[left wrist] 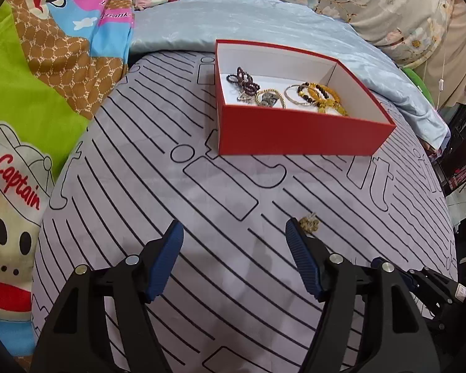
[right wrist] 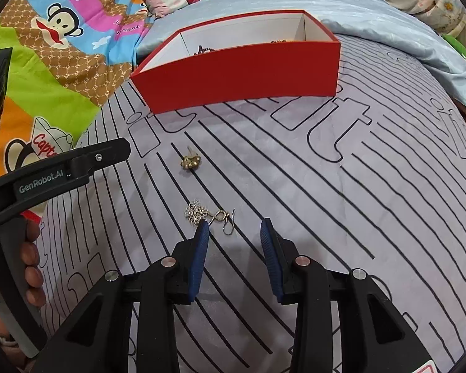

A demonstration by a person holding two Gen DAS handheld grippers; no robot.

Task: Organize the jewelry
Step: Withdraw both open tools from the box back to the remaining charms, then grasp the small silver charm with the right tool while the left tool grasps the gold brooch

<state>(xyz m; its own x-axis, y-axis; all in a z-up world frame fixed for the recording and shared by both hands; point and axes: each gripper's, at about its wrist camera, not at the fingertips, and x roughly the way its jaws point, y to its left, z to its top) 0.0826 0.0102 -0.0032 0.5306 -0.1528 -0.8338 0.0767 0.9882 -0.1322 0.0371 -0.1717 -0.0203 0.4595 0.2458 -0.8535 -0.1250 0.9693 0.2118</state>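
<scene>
I hold both grippers above the striped sheet (left wrist: 233,279), on the near side of the red box (left wrist: 295,133). My left gripper (left wrist: 234,233) is spread wide and has nothing between its pads. A small gold earring (left wrist: 309,224) lies on the sheet in front of the box, just beside the tip of the right pad of this gripper; I cannot tell if they touch.

My right gripper (right wrist: 234,227) is only partly open and also holds nothing. A thin earring with a hook (right wrist: 209,216) lies on the sheet, further from the box than the gold one (right wrist: 190,161). The hook sits close to the gap between the pads, and the lacy part is by the left pad tip.

Inside the box lie bracelets: dark beads (left wrist: 244,79) on the left, gold bangles (left wrist: 320,94) on the right.

My left hand (right wrist: 31,267) grips the handle of the left gripper.
</scene>
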